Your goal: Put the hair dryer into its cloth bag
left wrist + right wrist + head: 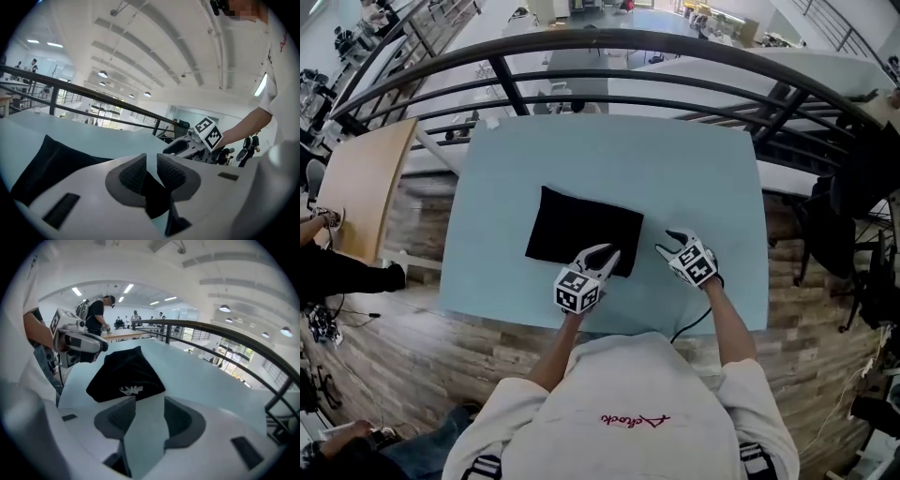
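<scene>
Left gripper (151,161): jaws set to a narrow gap and clamping nothing. Bare table shows through the upper part of the gap and black cloth through the lower part. In the head view this gripper sits at the near right corner of the cloth bag (581,230), with its tips over the bag's edge. This placement is judged to be a set-up for pinching the corner, either to lift the bag or to find its mouth. Right gripper (150,404): jaws moderately apart and empty, with only table surface between the pads. It rests low over the table (694,178), just beside the bag's right edge and clear of the cloth, presumably kept free to assist once the other gripper has a hold. The bag lies near the middle of the table, turned slightly askew to the table edges. The right gripper view shows a small white logo (130,389) near its closest edge. The hair dryer does not appear in any view. Whether it lies inside the bag cannot be determined, as no opening faces a camera. Beyond the far edge of the table runs a dark railing (609,42); it plays no part in the work.
</scene>
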A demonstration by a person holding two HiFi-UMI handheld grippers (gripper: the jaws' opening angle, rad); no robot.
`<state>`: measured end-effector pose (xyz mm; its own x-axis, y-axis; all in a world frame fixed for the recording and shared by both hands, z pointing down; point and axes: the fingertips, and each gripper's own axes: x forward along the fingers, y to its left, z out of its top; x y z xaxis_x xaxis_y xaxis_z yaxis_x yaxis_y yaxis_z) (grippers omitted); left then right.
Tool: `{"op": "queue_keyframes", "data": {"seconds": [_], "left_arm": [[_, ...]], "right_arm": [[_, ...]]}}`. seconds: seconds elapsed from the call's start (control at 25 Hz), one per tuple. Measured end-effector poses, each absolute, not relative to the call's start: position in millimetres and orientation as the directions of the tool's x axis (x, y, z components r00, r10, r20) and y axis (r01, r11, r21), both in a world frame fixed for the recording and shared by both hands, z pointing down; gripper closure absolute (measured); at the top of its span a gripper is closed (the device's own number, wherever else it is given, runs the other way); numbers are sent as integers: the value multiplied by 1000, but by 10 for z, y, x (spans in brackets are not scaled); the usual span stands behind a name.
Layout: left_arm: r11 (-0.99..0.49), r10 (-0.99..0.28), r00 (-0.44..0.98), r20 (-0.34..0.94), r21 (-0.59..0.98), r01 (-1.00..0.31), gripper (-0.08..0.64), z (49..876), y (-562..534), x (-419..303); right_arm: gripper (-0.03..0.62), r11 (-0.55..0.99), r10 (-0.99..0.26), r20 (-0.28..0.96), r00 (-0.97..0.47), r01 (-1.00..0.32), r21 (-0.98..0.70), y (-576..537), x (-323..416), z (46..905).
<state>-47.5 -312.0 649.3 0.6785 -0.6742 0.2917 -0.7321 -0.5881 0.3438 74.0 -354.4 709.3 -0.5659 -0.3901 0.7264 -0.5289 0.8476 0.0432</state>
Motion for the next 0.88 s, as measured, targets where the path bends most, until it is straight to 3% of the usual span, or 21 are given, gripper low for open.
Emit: {"op": "queue_keyframes", "data": {"seconds": [0.16,0.32,0.4,0.6,0.88], "left_arm": [[-611,-665,696,272,339,-716,522,6413,-3158,-696],[-630,-661,708,247,329,-703,541,6316,-3185,-910],[-637,-655,719,233,342,-691,545,6287,-3169,-992],[-662,-623,751,220,363,-655,546,6304,-3096,-1159],[-703,-575,795,193,381,-601,546,6249,-3013,-1085]], "right_arm": [[434,750,-507,632,-586,-661,-12,-3567,654,6817],[538,632,-638,509,-579,-770,-83,-3590,568,6500],[561,559,-703,431,-566,-814,-156,-3560,575,6340],[574,405,-834,262,-485,-861,-307,-3382,594,6023],[577,347,-883,238,-404,-904,-248,-2983,649,5795]]}}
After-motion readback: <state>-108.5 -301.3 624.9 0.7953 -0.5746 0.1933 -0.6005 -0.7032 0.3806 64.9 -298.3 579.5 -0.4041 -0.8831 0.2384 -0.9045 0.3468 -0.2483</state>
